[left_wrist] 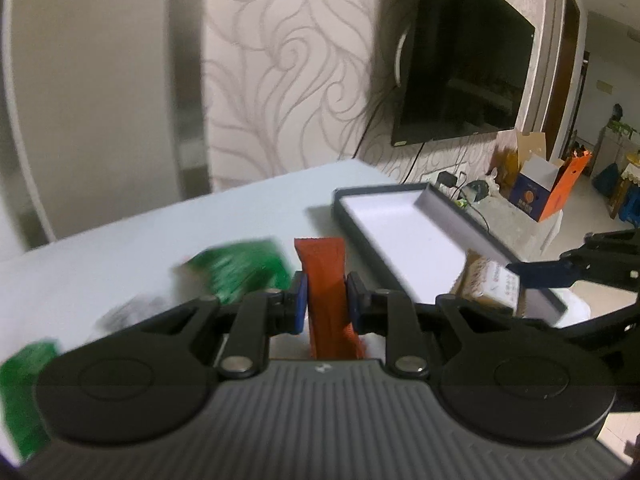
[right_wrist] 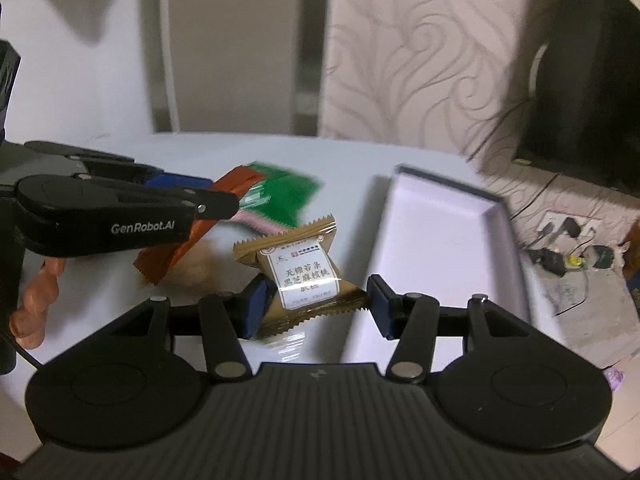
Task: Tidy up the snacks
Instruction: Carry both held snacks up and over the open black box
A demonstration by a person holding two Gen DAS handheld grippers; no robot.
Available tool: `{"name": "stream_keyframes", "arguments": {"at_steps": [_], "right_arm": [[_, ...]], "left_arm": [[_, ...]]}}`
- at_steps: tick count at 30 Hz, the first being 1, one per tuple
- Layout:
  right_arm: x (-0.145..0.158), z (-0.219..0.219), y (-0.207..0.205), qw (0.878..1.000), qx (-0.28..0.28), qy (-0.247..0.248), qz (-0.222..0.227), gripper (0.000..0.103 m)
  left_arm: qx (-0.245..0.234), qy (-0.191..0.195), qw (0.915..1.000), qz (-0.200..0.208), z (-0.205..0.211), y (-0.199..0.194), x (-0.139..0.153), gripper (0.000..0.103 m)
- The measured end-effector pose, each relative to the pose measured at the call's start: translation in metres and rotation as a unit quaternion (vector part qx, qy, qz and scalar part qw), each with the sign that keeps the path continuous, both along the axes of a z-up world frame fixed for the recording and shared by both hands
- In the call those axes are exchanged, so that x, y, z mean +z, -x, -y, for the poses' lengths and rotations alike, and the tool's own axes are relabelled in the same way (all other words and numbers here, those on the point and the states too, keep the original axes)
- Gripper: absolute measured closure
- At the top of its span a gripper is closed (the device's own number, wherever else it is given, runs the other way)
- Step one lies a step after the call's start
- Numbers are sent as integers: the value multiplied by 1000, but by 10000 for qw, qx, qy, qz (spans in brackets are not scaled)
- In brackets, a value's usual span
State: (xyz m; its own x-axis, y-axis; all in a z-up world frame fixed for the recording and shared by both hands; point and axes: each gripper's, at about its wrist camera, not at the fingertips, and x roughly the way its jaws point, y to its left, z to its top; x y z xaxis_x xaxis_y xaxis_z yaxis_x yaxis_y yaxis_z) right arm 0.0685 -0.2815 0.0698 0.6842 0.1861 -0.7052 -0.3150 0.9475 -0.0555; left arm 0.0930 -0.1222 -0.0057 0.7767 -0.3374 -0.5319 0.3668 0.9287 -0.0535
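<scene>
Snack packets held above pale bench (left_wrist: 120, 232), open box (right_wrist: 440, 240) alongside.
Bare bench surface is seen left of the box and along its far edge; green packets (left_wrist: 244, 272) lie there. Left gripper (left_wrist: 327, 304) is pinched on a crimped orange packet (left_wrist: 326, 280); right gripper (right_wrist: 316, 306) is clamped on a brown packet (right_wrist: 308, 276), white-labelled, saw-edged, near the empty white-lined box.
</scene>
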Motion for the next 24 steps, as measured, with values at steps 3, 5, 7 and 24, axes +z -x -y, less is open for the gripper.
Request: {"name": "stream_keyframes", "arguments": {"at_steps": [3,5,7,24], "right_arm": [[1,40,-19,9998,-165,27,92,44],[-3,63,-30,9996,-256,61,47,44],[-10,84,-38,9995,-281,157,-27,44],[-75,125,-72,9970,17,321,-705,44]], "left_arm": [[-29,33,10000,30,36,-22,-1,79],[-42,109,9999,19,56,-34,-1,79],[-88,131,9999,37,76,-42,-3,79],[99,-265,9995,-172,145,-87,-43,78]]}}
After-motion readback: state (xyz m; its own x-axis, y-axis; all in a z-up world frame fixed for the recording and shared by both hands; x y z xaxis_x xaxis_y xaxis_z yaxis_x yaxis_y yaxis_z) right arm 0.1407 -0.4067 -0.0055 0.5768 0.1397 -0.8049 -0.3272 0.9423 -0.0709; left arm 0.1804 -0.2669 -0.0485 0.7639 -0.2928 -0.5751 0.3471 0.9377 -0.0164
